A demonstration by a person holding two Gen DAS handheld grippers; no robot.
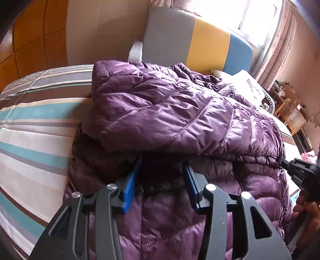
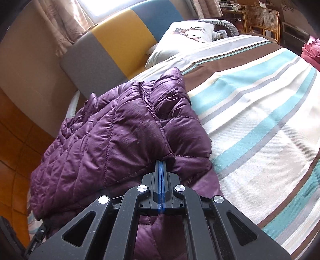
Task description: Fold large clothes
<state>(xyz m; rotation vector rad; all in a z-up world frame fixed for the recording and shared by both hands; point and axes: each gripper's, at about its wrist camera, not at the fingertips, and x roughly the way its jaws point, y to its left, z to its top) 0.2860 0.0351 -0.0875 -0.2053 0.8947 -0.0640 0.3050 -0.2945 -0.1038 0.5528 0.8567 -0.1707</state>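
Note:
A purple quilted puffer jacket [image 1: 160,112] lies on the striped bed, its upper layer folded over the lower one. It also shows in the right wrist view [image 2: 112,136]. My left gripper [image 1: 163,166] is open, its blue fingers astride the dark furry edge under the folded layer. My right gripper [image 2: 161,163] is shut on the hem edge of the jacket's top layer. The right gripper also shows at the right edge of the left wrist view [image 1: 284,161].
The striped bedspread [image 2: 260,112] stretches out to the right of the jacket. A grey, yellow and blue headboard [image 1: 192,40] and a white pillow [image 2: 186,38] stand at the far end. A wicker chair [image 2: 260,18] stands beyond the bed.

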